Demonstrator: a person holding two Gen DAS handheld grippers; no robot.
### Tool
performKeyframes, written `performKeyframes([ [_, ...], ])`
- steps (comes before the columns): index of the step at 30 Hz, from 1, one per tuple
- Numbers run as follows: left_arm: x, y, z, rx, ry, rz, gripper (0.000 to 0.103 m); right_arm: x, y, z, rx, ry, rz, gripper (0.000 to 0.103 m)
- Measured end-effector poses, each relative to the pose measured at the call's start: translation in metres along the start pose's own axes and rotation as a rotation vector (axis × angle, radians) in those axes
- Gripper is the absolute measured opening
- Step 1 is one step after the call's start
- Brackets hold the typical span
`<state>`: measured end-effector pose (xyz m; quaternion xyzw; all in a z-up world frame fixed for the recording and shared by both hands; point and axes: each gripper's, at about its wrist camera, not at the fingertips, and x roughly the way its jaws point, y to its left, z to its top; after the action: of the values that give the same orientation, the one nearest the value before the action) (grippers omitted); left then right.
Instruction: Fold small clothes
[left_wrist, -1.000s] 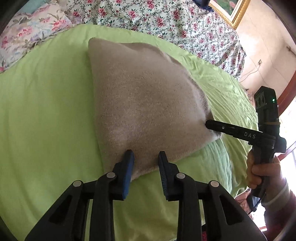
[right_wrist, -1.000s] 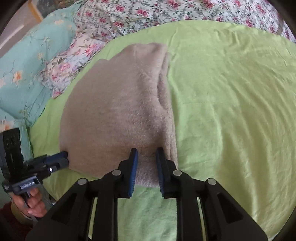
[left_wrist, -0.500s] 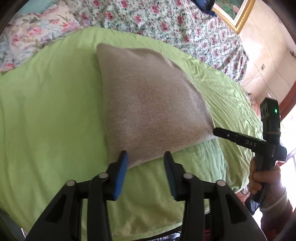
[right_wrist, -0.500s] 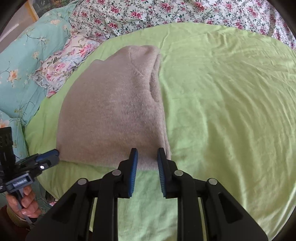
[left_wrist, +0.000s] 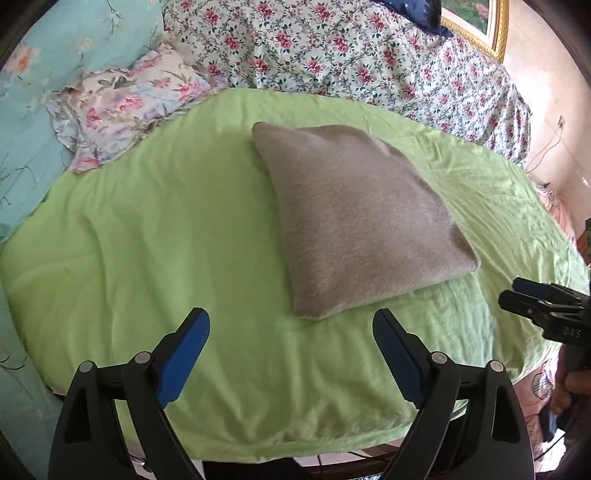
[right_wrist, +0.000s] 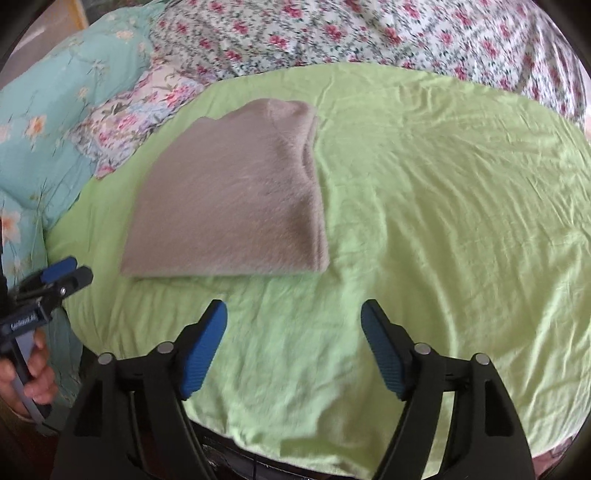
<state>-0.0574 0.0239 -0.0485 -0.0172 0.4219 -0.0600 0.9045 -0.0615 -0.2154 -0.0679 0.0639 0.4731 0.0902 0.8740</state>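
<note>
A folded beige fuzzy garment (left_wrist: 354, 218) (right_wrist: 236, 206) lies flat on the light green sheet (left_wrist: 166, 240) (right_wrist: 443, 206). My left gripper (left_wrist: 291, 328) hangs above the sheet just short of the garment's near corner, its jaws opening wide with nothing between them. My right gripper (right_wrist: 293, 325) is pulled back from the garment's near edge, its jaws also opening with nothing between them. In the left wrist view the right gripper (left_wrist: 517, 291) appears at the right edge, clear of the cloth. In the right wrist view the left gripper (right_wrist: 70, 273) shows at the left edge, held by a hand (right_wrist: 33, 373).
Floral pillows (left_wrist: 125, 99) and a turquoise quilt (right_wrist: 48, 122) sit at the far left. A flowered bedspread (left_wrist: 351, 48) runs along the back. A gold-framed picture (left_wrist: 476, 26) hangs at the upper right. The bed's front edge (left_wrist: 295, 454) is just below my fingers.
Both grippers let go of the garment's near edge, opened wide, and drew back and up. The garment now lies released on the sheet.
</note>
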Motion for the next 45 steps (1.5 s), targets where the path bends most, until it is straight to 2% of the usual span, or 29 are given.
performKeyframes([
  [5,-0.009,0.000,-0.009,0.021,-0.014,0.035,0.102,-0.004,0.015,-0.010,-0.051,0.013,-0.005,0.081],
  [16,-0.024,0.001,-0.013,0.059,-0.032,0.098,0.102,-0.015,0.035,-0.013,-0.132,0.003,0.014,0.087],
  [21,-0.014,0.004,0.000,0.048,-0.031,0.105,0.102,-0.013,0.031,-0.004,-0.124,-0.010,0.022,0.088],
  [31,0.018,0.006,0.025,0.050,0.022,0.189,0.102,0.008,0.025,0.018,-0.107,0.008,0.037,0.088],
  [45,0.031,-0.004,0.053,0.078,0.010,0.196,0.102,0.020,0.024,0.055,-0.081,-0.016,0.072,0.088],
])
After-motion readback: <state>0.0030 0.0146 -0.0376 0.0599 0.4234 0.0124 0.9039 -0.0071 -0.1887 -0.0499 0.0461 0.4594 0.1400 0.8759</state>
